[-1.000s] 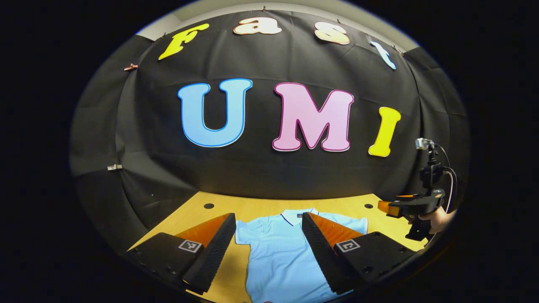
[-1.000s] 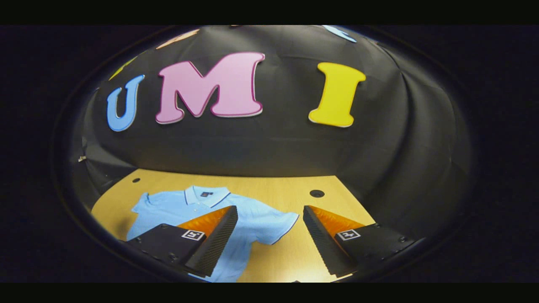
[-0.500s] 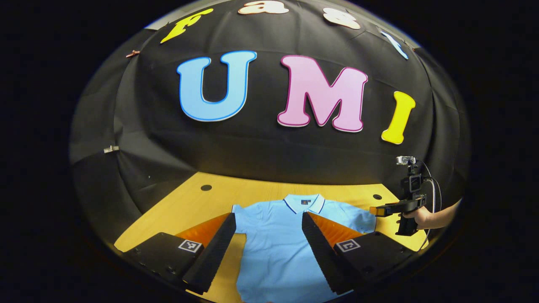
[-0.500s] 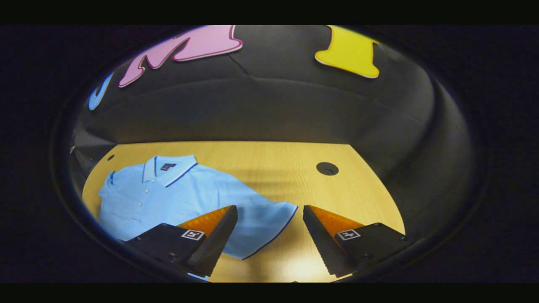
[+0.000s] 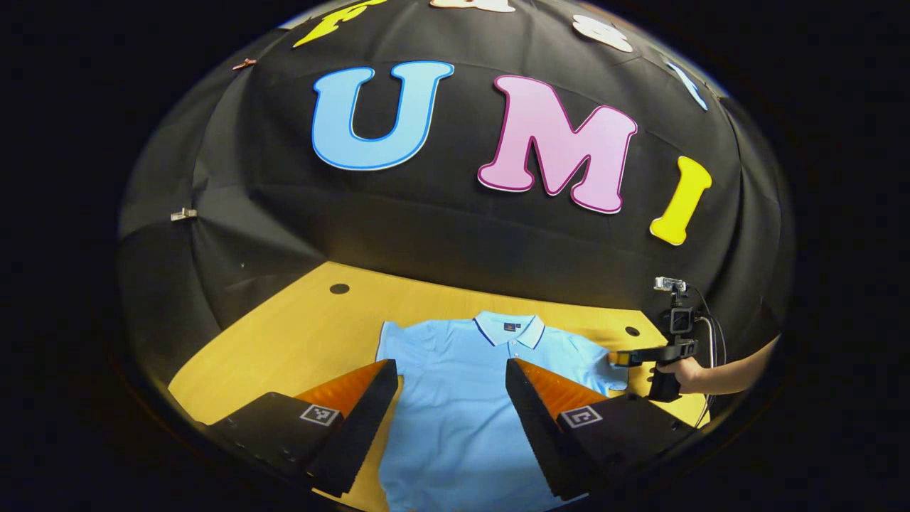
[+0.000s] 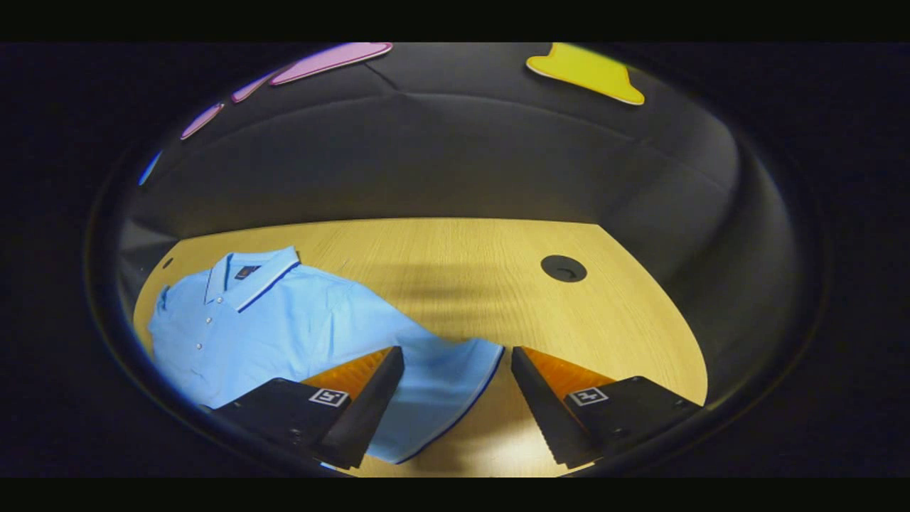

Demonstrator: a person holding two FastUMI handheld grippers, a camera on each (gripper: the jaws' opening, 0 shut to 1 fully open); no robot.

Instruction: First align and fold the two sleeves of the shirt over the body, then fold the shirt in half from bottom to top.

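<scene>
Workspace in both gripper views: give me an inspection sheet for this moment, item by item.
Surface: wooden table, two round holes.
Job's things: light blue polo shirt flat, face up, sleeves unfolded.
Clutter: nothing seen.
Grippers: left gripper open above shirt body; right gripper open, jaws straddling the sleeve hem; hand holds it.
Cables: black cable at the right gripper.
Surroundings: black cloth wall.

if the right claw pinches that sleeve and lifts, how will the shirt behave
Probably floppy: the shirt lies flat on the table with soft creases, so the sleeve would likely drape from the right claw. It looks thin, so likely light. The smooth wood may let the body slide if dragged.
</scene>
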